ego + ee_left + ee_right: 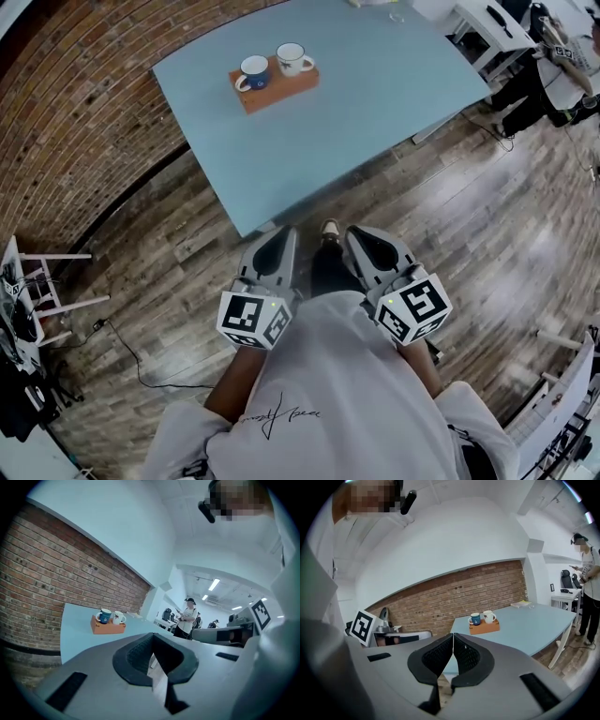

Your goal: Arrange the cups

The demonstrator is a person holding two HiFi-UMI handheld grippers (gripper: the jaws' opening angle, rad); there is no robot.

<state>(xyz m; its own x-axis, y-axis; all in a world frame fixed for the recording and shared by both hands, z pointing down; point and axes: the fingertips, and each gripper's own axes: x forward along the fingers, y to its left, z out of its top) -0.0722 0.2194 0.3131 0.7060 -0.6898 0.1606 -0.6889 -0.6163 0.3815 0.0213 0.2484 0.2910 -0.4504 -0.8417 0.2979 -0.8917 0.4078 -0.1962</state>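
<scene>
Both hand-held grippers, left [281, 239] and right [364, 239], are pressed together on nothing and held side by side just off the near corner of the desk [375, 122]. The blue cup [254, 72] and white cup [292, 59] stand together on an orange block [278, 92] toward the desk's far left corner, well ahead, so the left one looks slightly nearer. The block's long axis runs across the approach. Only bare desktop lies between, and a brick wall [75, 122] flanks the desk's left edge.
</scene>
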